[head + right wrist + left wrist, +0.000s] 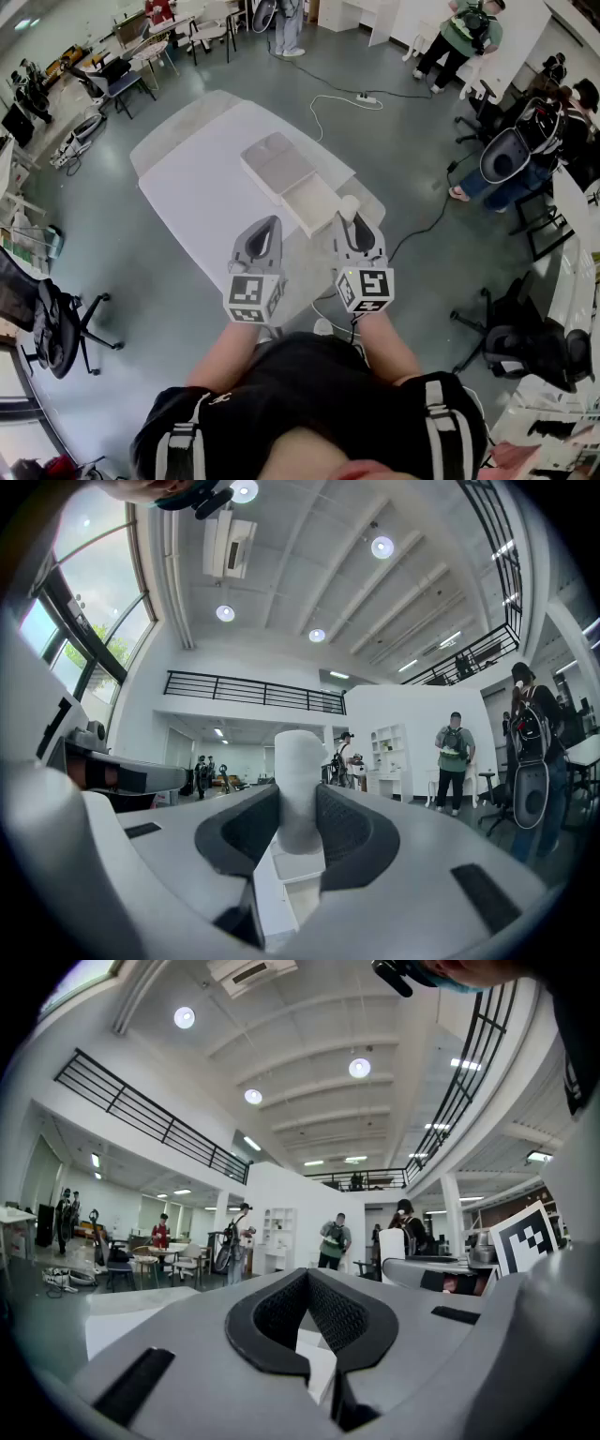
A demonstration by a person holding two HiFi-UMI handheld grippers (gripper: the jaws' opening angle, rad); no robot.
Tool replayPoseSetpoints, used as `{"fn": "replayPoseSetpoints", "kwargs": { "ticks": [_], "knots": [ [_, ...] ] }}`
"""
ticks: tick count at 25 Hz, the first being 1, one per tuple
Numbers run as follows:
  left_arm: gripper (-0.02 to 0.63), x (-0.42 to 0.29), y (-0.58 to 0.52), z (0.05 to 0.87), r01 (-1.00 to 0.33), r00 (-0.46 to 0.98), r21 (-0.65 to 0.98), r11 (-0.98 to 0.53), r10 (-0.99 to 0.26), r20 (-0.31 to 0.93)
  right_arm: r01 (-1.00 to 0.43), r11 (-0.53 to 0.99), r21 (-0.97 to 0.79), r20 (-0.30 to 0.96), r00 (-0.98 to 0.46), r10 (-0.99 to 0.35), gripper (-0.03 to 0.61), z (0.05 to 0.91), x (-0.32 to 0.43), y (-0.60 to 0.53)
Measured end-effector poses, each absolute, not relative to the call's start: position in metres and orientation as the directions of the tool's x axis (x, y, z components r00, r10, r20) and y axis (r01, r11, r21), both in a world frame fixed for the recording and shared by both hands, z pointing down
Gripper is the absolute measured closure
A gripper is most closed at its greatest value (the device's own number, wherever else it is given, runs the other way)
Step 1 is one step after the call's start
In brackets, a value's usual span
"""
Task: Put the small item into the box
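Note:
My right gripper (352, 221) is shut on a small white cylinder (349, 206), which stands upright between the pads (339, 829). In the right gripper view the cylinder (300, 789) sticks up above the jaws. It hangs just right of the open white box (315, 203) on the white table (206, 183). The box's inside (292, 878) shows below the jaws and looks empty. My left gripper (273, 223) hovers near the table's front edge, shut, with nothing between its tips. Part of the box (314, 1358) shows through its jaws.
A flat grey-white lid (277, 162) lies against the box's far left side. A cable and power strip (364, 97) lie on the floor beyond the table. Office chairs (56, 323) stand at the left and right. People (466, 37) stand further back.

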State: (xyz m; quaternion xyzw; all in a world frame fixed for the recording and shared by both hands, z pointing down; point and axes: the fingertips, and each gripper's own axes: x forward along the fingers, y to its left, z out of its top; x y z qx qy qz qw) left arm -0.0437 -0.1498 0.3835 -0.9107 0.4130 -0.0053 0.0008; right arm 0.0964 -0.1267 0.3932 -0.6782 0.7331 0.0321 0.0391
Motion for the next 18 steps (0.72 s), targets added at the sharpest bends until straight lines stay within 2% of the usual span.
{"fn": "replayPoseSetpoints", "kwargs": {
  "ticks": [18],
  "knots": [
    [0.609,-0.047,-0.180,0.389,-0.783,0.622,0.014,-0.622,-0.783,0.016,-0.989,0.146,0.010,-0.074,-0.146,-0.986,0.459,0.394,0.099,-0.168]
  ]
}}
